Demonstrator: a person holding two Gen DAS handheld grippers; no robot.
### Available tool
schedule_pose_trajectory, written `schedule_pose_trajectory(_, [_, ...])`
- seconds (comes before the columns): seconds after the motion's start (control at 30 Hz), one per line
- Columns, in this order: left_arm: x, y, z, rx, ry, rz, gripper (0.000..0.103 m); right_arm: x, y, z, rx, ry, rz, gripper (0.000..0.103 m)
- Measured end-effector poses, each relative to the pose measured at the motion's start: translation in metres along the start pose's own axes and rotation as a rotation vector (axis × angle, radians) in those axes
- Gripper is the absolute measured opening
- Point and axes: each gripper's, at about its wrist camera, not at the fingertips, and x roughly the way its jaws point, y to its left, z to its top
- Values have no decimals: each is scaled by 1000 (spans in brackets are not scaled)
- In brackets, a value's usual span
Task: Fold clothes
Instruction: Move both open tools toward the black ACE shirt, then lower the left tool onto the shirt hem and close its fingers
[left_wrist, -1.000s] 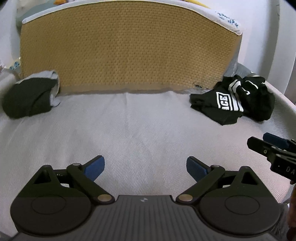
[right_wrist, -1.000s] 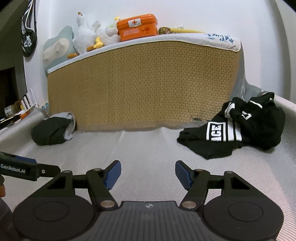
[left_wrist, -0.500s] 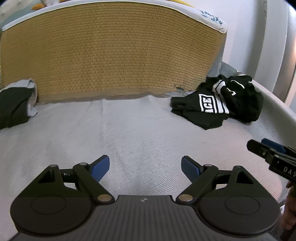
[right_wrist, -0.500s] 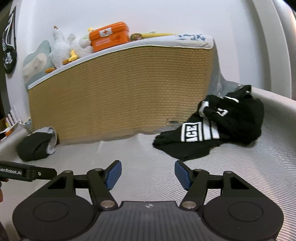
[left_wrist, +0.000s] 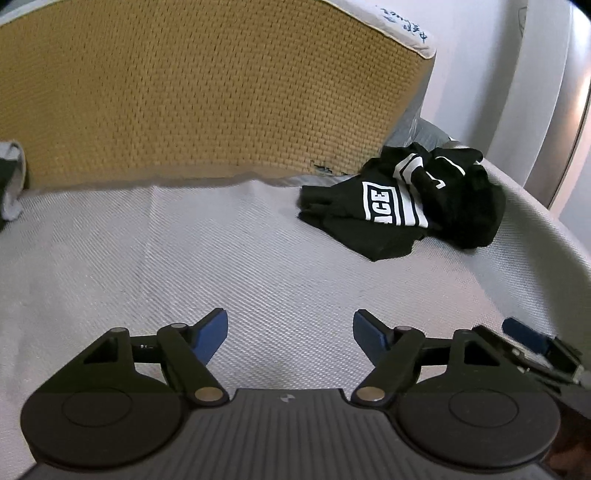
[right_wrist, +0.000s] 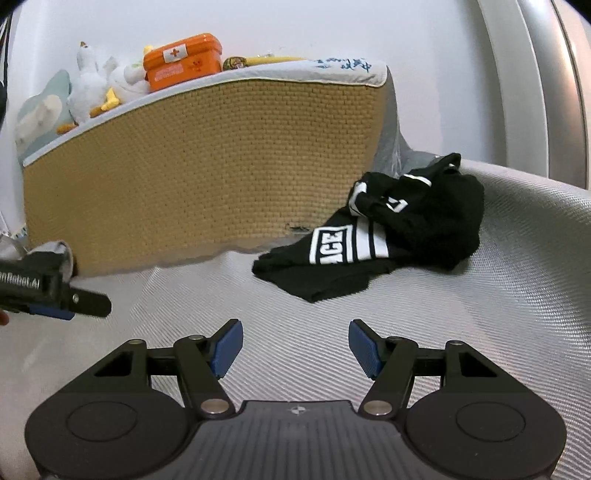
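Closer to crumpled black garment (left_wrist: 402, 206) than second ago. Left gripper (left_wrist: 290, 334) closing, nothing between. Right gripper (right_wrist: 295, 349) released, empty. Garment reads "ACE"; left gripper body "GenRobot.AI".

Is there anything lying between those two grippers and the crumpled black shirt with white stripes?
Nothing visible. Only bare grey woven mattress surface lies between the right gripper and the crumpled black shirt with white stripes. The left gripper, its jaws closing on nothing, has the same clear stretch ahead.

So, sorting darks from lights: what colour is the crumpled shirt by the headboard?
Black with white stripes and lettering; the crumpled shirt shows best in the right wrist view.
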Motion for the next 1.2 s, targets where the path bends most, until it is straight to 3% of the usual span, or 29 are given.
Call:
schedule_pose_trajectory(0.13, [11,-9,-2,22,13,2,73,1,-6,-5,-7,-9,-23,66])
schedule_pose_trajectory(0.23, [18,-15,-3,39,20,-4,73,1,1,-10,-98,-40,-70,66])
schedule_pose_trajectory(0.3, [22,-19,-3,50,19,-6,73,3,0,-12,-99,-36,-50,66])
schedule_pose_trajectory(0.43, [33,-28,-2,70,24,-24,70,8,-3,-17,-76,-20,-37,65])
schedule_pose_trajectory(0.57, [43,-34,0,82,50,-57,61,10,-8,-21,-65,-20,-47,65])
schedule_pose_trajectory(0.8, [56,-45,2,97,54,-86,61,17,-20,-29,-32,-4,-84,65])
schedule_pose_trajectory(0.9, [64,-46,2,57,85,-143,61,18,-25,-33,-13,1,-98,65])
schedule_pose_trajectory(1.2, [88,-58,-7,48,95,-147,60,24,-39,-42,42,22,-128,65])
